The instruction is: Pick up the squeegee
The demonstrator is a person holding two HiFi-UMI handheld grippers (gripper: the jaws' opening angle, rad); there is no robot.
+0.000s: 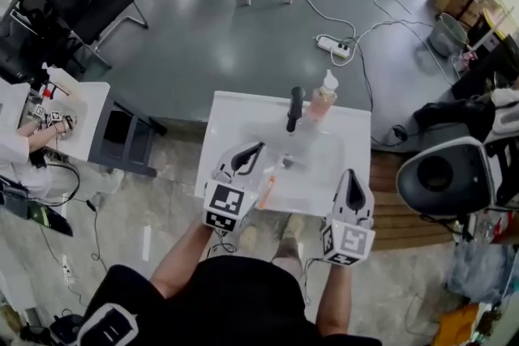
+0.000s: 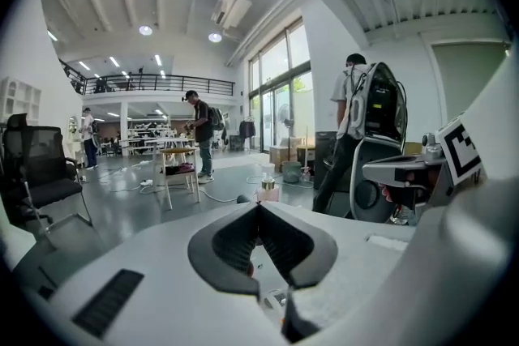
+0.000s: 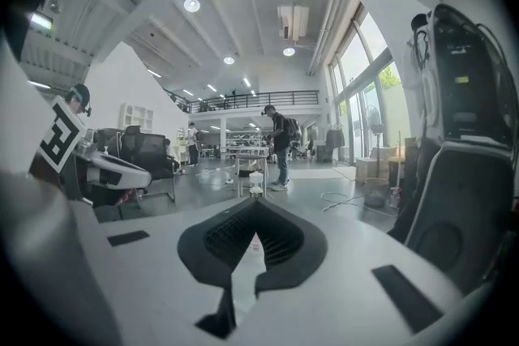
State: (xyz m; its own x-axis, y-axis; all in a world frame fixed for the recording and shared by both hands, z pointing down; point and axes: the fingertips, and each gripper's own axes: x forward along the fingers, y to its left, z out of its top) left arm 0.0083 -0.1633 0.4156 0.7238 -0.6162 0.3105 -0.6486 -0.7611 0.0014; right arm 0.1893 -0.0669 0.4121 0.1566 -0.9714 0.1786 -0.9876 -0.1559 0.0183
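Observation:
The squeegee (image 1: 294, 109) is a black-handled tool at the far middle of the white table (image 1: 231, 113); its blade end is hard to make out. A spray bottle (image 1: 323, 98) of pink liquid stands just right of it. My left gripper (image 1: 256, 150) hovers over the table's near left part, jaws together and empty, well short of the squeegee. A thin orange tool (image 1: 268, 191) lies beside it. My right gripper (image 1: 354, 176) is over the near right corner, jaws also closed on nothing. In the left gripper view the closed jaws (image 2: 259, 207) point toward the bottle (image 2: 268, 190).
A clear sheet (image 1: 312, 166) covers the table's middle. A black and white round machine (image 1: 442, 174) stands close on the right. A second table (image 1: 85, 105) with a person's hand is on the left. Cables and a power strip (image 1: 334, 46) lie on the grey floor beyond.

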